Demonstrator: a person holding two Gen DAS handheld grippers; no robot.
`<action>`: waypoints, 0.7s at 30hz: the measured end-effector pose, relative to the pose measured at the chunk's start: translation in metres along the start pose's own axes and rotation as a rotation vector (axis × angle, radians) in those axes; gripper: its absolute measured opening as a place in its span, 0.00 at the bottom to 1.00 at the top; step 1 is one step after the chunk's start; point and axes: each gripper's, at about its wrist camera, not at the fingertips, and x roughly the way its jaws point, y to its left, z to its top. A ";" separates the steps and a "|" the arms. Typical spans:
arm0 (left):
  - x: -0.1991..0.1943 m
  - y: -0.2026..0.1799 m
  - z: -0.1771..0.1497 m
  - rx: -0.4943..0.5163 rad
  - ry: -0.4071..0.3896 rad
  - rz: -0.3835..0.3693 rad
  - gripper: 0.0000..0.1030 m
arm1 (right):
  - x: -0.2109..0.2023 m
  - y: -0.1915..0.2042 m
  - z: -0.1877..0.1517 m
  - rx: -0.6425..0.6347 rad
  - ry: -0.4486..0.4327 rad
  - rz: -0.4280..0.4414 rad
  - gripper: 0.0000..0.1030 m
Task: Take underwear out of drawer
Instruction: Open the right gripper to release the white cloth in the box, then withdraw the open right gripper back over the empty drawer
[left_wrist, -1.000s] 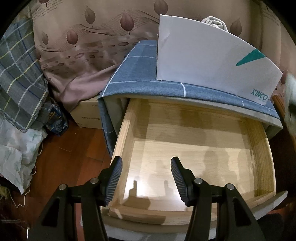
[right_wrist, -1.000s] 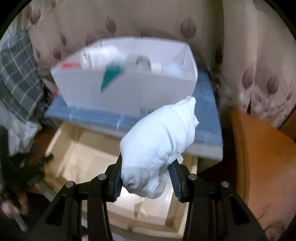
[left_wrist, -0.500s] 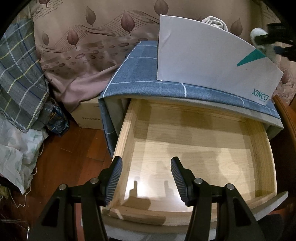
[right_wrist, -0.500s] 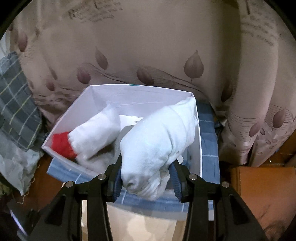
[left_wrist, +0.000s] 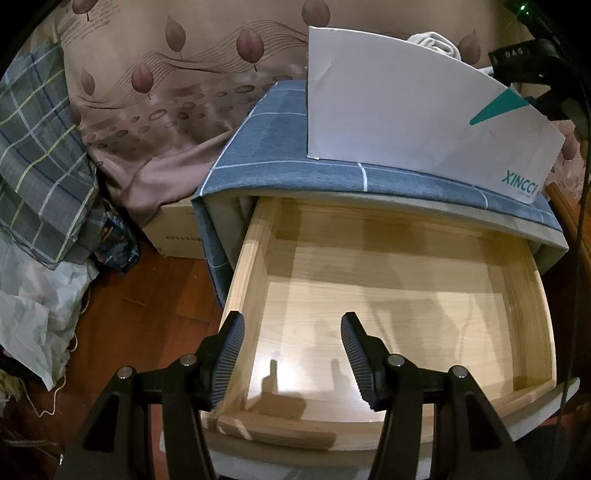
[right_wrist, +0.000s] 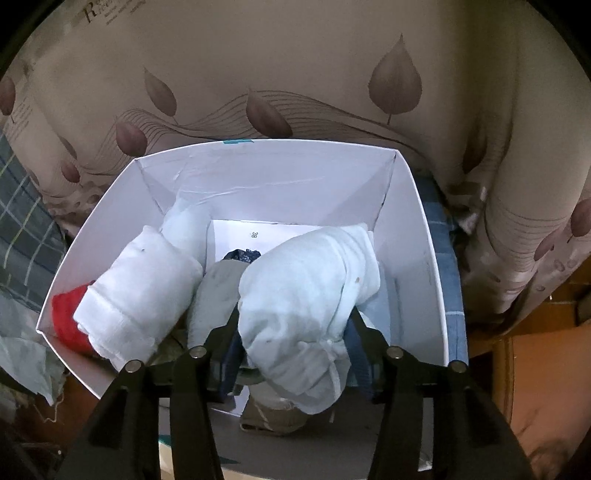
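Observation:
In the right wrist view my right gripper (right_wrist: 293, 332) is shut on a rolled white underwear (right_wrist: 306, 291) and holds it inside the top of a white box (right_wrist: 258, 173). The box holds another white roll (right_wrist: 136, 291), a red piece (right_wrist: 68, 317) and a grey piece (right_wrist: 216, 295). In the left wrist view my left gripper (left_wrist: 291, 354) is open and empty over the front left of the pulled-out wooden drawer (left_wrist: 399, 295), whose floor shows bare. The white box (left_wrist: 406, 110) stands on the blue cloth-covered cabinet top (left_wrist: 273, 147), with the right gripper's body (left_wrist: 535, 74) above it.
A leaf-patterned curtain (left_wrist: 184, 74) hangs behind the cabinet. Plaid cloth (left_wrist: 33, 166) and a plastic bag (left_wrist: 29, 306) lie at the left on the wooden floor (left_wrist: 140, 314). A cardboard box (left_wrist: 173, 232) stands beside the cabinet. An orange-brown seat (right_wrist: 535, 387) is at the right.
My right gripper has carried the white underwear up from the drawer and over into the white box, lowering among the other rolls. The left gripper has not moved.

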 end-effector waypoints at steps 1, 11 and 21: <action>0.000 0.000 0.000 0.000 -0.001 0.002 0.54 | -0.002 -0.001 0.000 0.002 -0.005 0.001 0.56; 0.000 -0.005 0.000 0.026 -0.003 0.007 0.54 | -0.069 -0.005 -0.024 0.000 -0.115 0.040 0.92; -0.003 -0.018 -0.003 0.065 -0.009 0.009 0.54 | -0.091 0.004 -0.151 -0.052 -0.086 0.002 0.99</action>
